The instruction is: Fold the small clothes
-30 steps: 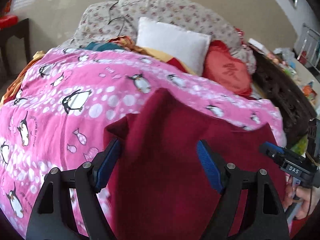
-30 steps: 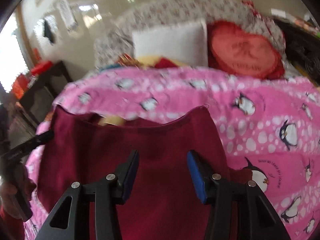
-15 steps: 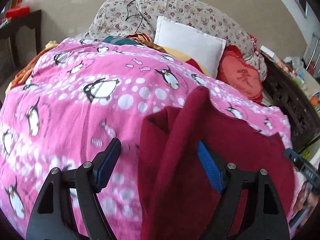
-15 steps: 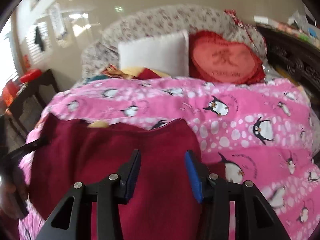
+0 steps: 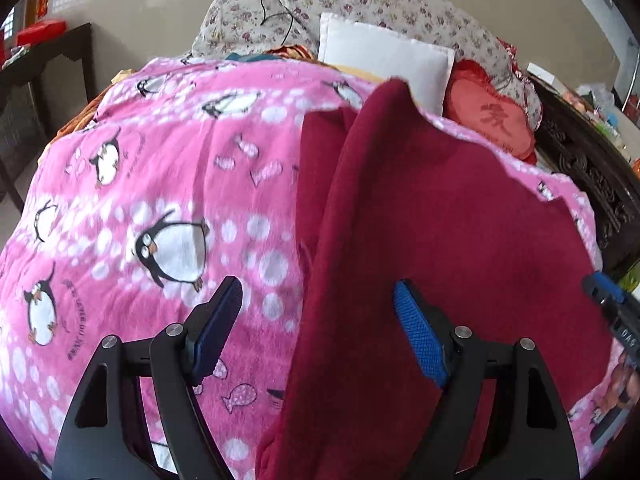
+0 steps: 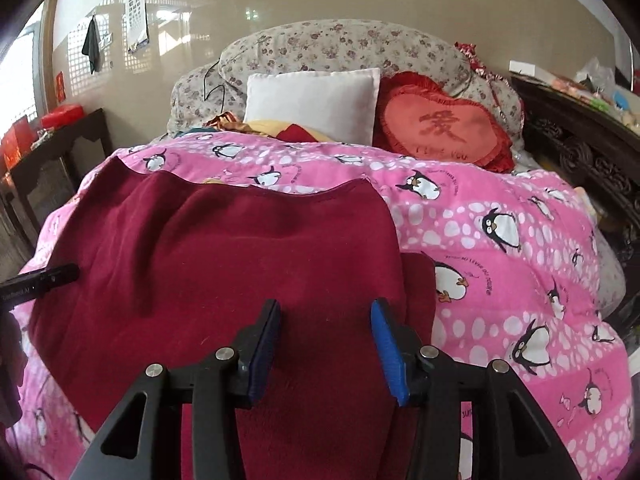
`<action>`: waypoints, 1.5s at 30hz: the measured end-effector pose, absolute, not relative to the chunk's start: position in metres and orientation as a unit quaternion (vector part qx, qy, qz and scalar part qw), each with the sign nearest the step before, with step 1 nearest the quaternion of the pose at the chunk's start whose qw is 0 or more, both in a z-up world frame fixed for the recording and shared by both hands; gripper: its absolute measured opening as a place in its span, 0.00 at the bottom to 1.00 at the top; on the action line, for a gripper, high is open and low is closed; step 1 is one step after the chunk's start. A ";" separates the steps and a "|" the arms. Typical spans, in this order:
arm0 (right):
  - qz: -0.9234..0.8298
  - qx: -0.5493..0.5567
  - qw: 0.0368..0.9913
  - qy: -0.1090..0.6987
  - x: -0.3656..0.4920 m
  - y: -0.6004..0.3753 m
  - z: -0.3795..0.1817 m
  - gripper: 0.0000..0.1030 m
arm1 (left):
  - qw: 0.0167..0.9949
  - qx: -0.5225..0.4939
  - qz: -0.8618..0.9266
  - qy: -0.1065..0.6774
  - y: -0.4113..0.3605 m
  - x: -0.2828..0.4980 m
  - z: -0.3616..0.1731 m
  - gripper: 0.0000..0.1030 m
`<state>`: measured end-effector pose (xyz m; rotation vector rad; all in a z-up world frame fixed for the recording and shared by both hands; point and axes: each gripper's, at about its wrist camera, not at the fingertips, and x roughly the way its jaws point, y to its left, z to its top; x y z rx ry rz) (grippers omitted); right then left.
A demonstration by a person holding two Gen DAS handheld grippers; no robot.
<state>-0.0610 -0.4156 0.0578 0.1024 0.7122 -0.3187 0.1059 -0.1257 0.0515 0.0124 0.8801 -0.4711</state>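
In the left wrist view, the left tool [image 5: 316,320] hangs with jaws spread wide and nothing pinched, straddling the left edge of the maroon garment [image 5: 440,220], which lies on the pink penguin blanket [image 5: 160,180] of the bed; that placement suits taking the edge for a fold. A sleeve seems tucked under along this side. In the right wrist view, the right tool [image 6: 324,344] stands half spread over the garment's lower right part, its pads apparently free of the cloth, probably set to catch the opposite edge near the white pillow [image 6: 312,100] side.
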 end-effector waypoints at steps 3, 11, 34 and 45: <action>-0.158 0.053 0.927 0.336 -0.061 -0.418 0.055 0.45 | 0.874 -0.008 -0.231 0.427 -0.124 0.109 0.042 0.78; -0.139 0.059 0.943 0.297 -0.065 -0.414 0.050 0.65 | 0.881 -0.010 -0.233 0.411 -0.123 0.106 0.038 0.79; -0.178 0.104 0.939 0.277 -0.080 -0.430 0.048 0.72 | 0.879 -0.024 -0.250 0.405 -0.117 0.101 0.035 0.84; -0.135 0.129 0.940 0.286 -0.115 -0.422 0.080 0.75 | 0.849 -0.057 -0.279 0.444 -0.101 0.089 0.042 0.84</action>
